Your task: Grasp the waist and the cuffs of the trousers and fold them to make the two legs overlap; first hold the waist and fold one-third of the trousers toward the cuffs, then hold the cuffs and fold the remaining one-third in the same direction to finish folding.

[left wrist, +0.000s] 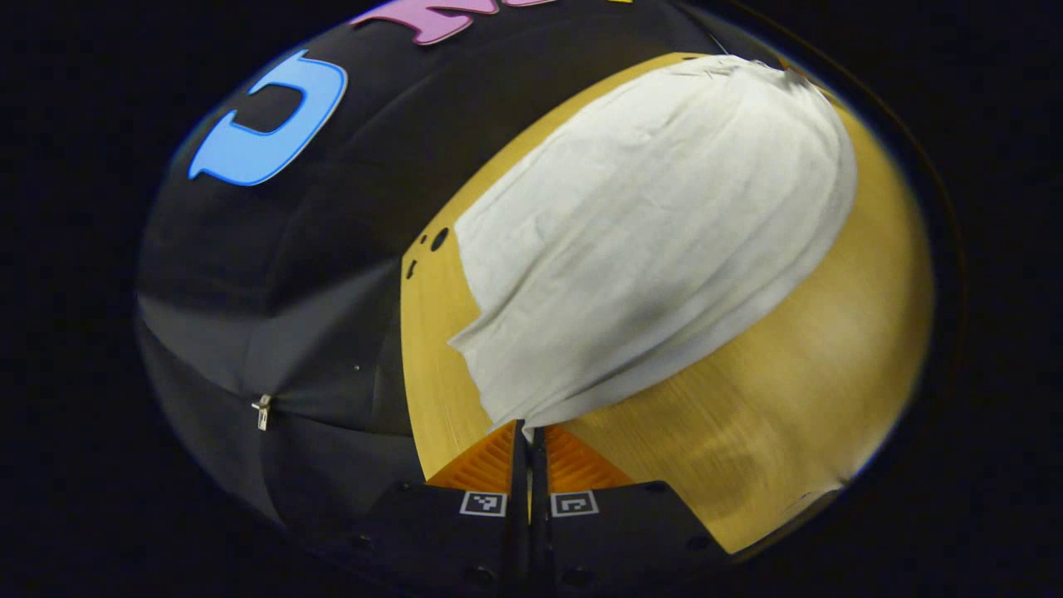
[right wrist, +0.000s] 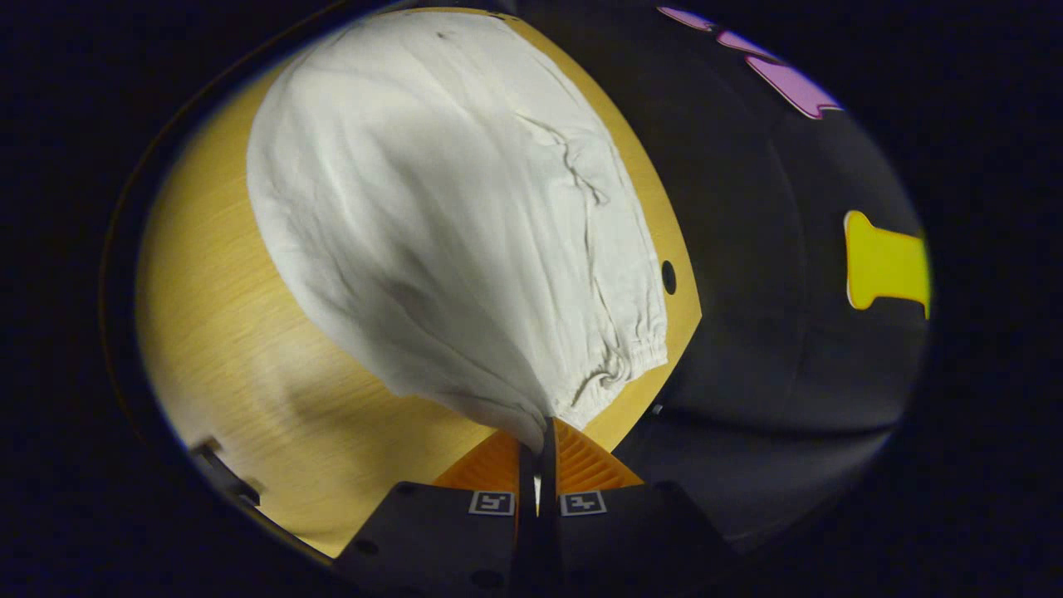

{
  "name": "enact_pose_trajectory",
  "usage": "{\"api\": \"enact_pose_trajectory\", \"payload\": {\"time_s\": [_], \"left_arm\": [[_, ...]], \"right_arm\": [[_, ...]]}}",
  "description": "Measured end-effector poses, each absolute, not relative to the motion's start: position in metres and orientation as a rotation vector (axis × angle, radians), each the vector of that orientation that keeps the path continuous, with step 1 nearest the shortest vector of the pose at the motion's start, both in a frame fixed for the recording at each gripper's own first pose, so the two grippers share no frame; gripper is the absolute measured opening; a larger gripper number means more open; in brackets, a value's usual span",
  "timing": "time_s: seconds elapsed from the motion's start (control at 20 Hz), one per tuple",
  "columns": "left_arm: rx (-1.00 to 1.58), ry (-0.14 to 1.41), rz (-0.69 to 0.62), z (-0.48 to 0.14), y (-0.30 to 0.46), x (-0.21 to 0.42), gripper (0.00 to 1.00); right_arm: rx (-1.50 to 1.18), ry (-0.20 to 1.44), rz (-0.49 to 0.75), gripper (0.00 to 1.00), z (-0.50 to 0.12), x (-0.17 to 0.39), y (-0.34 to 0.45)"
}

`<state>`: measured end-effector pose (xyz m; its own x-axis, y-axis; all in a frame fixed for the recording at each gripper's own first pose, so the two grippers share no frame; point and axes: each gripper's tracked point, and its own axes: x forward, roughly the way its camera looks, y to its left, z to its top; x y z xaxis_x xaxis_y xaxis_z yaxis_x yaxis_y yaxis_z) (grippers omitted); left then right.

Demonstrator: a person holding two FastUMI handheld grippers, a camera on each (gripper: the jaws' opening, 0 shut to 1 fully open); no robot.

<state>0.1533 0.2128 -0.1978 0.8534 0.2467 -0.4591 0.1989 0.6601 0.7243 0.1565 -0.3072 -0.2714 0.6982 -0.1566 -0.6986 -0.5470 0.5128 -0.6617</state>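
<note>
While the left gripper [left wrist: 528, 432] is clamped on one edge of the white trousers [left wrist: 656, 224] and the right gripper [right wrist: 541, 436] on the edge beside the elastic cuff [right wrist: 639, 353], the cloth drapes from both to the counter [left wrist: 797, 399]. Carry both grippers level and together; keep edges aligned.

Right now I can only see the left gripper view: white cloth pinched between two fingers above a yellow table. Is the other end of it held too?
Observer: Yes. The right hand-held gripper is closed on the near edge of the trousers, with the fabric caught between both fingers.
Operator: Which part of the trousers is it holding?
Observer: Just beside that grip runs a gathered elastic hem. I cannot tell whether it is the waist or a cuff.
</note>
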Motion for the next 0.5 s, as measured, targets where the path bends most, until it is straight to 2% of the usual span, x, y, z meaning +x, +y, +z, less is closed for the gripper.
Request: {"api": "enact_pose_trajectory", "payload": {"time_s": [0.5], "left_arm": [[0.647, 0.396, 0.189, -0.109, 0.181, 0.173, 0.05]], "right_arm": [[-0.535, 0.739, 0.045, 0.05, -0.21, 0.233, -0.316]]}}
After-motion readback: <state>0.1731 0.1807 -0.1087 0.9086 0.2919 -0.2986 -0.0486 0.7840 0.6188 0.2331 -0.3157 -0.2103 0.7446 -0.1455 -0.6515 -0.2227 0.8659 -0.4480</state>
